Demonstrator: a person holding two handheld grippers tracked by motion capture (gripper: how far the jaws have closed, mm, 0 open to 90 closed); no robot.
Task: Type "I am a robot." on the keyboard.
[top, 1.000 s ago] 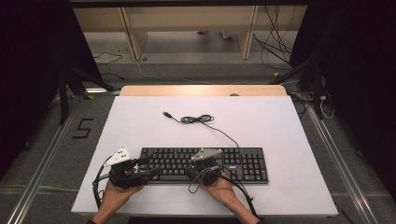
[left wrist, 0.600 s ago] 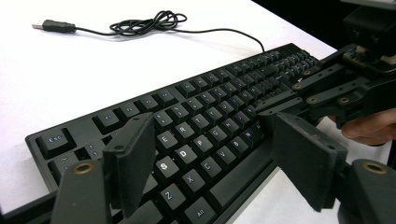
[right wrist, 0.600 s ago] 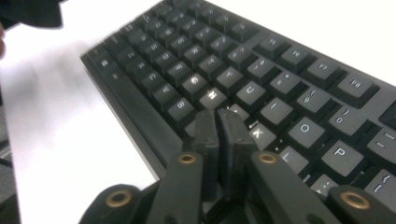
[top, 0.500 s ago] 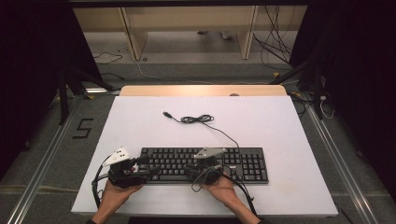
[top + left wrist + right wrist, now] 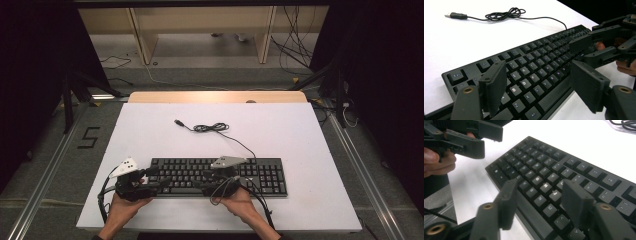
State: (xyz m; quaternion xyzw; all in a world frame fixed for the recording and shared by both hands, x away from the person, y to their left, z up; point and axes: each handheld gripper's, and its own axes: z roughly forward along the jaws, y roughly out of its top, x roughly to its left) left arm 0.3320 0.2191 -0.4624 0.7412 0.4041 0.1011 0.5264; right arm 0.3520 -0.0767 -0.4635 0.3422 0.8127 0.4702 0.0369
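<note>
White tabletop (image 5: 310, 145), black keyboard (image 5: 220, 176) lower centre; left gripper (image 5: 539, 87) spread over left keys; right gripper (image 5: 540, 202) just opening, nothing pinched; coiled cable (image 5: 212, 128) above

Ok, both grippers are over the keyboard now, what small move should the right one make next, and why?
Probably lower the right gripper a little toward the keyboard. Its jaws have just been opening, nothing is between them, and they hang above the middle letter keys; the left gripper is open over the left end.

Black keyboard (image 5: 220, 176) — white table (image 5: 300, 135)
</note>
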